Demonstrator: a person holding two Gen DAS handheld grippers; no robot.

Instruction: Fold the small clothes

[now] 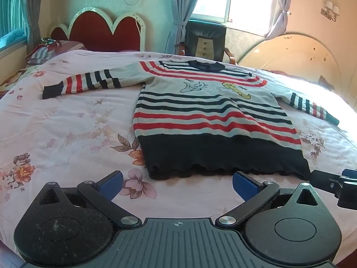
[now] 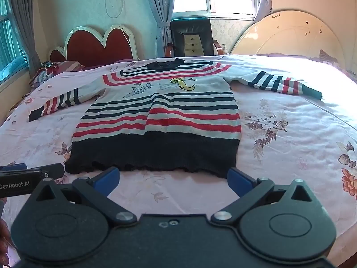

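Note:
A small striped sweater [image 1: 212, 114] [image 2: 160, 116] lies flat on the bed, face up, sleeves spread to both sides, with a dark hem band toward me and a dark collar at the far end. My left gripper [image 1: 177, 184] hovers open just short of the hem's left part, nothing between its blue pads. My right gripper [image 2: 173, 181] is open too, just before the hem's right half. The left sleeve [image 1: 82, 82] and the right sleeve [image 2: 285, 84] lie out flat. Each gripper shows at the edge of the other's view.
The sweater rests on a pink floral bedspread [image 1: 67, 129]. A red scalloped headboard [image 1: 104, 31] stands at the far left, pillows [image 1: 44, 51] beside it. A dark chair [image 1: 205, 42] sits behind the bed under a window, and a cream round board [image 1: 294, 55] stands at the right.

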